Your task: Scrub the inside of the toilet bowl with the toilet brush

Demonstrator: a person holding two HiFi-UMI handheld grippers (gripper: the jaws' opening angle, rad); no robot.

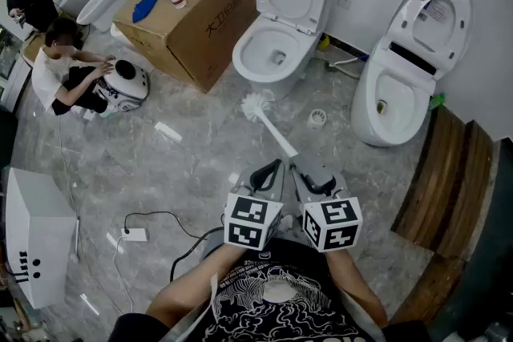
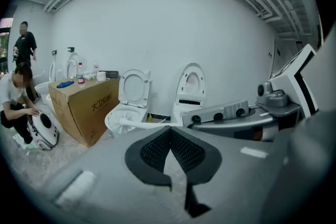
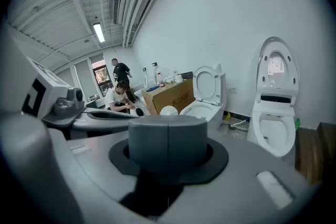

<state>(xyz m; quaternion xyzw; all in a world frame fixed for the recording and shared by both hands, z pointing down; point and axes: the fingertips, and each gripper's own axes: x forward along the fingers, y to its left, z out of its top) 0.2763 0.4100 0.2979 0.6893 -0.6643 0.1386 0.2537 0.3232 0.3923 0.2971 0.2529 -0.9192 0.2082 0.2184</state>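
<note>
Toilet bowl (image 1: 243, 62) stands with seat and lid tipped back against the wall, so the inside is reachable, and it shows only its drain hole. Right gripper (image 1: 303, 166) is clamped on the handle of the toilet brush (image 1: 255, 105), bristle head off the floor and aimed at the bowl but short of its rim; likely the approach. Left gripper (image 1: 275, 168) has jaws together on nothing, alongside; small brush holder (image 1: 317, 118) on the floor looks empty.

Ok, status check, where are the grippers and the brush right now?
Right gripper shut on toilet brush handle. Left gripper shut, empty. Brush head short of toilet bowl, not inside yet. Nothing between them.
</note>
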